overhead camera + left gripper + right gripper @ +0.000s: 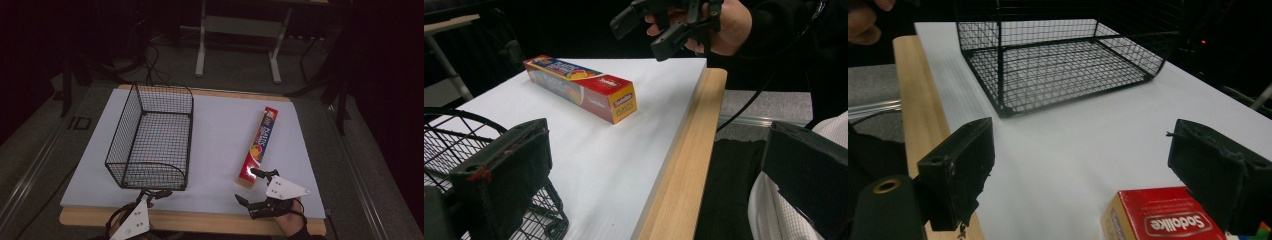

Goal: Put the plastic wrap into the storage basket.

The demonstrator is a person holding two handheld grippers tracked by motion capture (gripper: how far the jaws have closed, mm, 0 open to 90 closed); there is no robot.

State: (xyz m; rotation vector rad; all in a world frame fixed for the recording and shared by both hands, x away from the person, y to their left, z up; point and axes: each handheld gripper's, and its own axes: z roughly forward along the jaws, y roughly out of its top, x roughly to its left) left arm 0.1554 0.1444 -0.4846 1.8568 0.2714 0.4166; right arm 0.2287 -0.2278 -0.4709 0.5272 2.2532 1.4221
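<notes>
Lying flat on white table (220, 150), long red box (258, 145) with fruit print, right gripper (251, 186) wide apart beside its near end

The left gripper (159, 193) was a black hand-held tool with two blocky matte jaws, one marked by a frayed red thread along its edge in the left gripper view. On top it carried a pale grey three-cornered plate (134, 224) fastened with small dark screws. The right gripper (252, 187) was built alike: black angular linkages, thick rectangular jaws with rough, slightly tattered padding, a brass-coloured ring set in the black body behind one jaw, and its own grey three-cornered plate (285, 189) dotted with screws. A thin black cable (749, 102) trailed from it. The person wore a black sleeve (784, 30) at the right wrist and a white textured garment (784, 220).
</notes>
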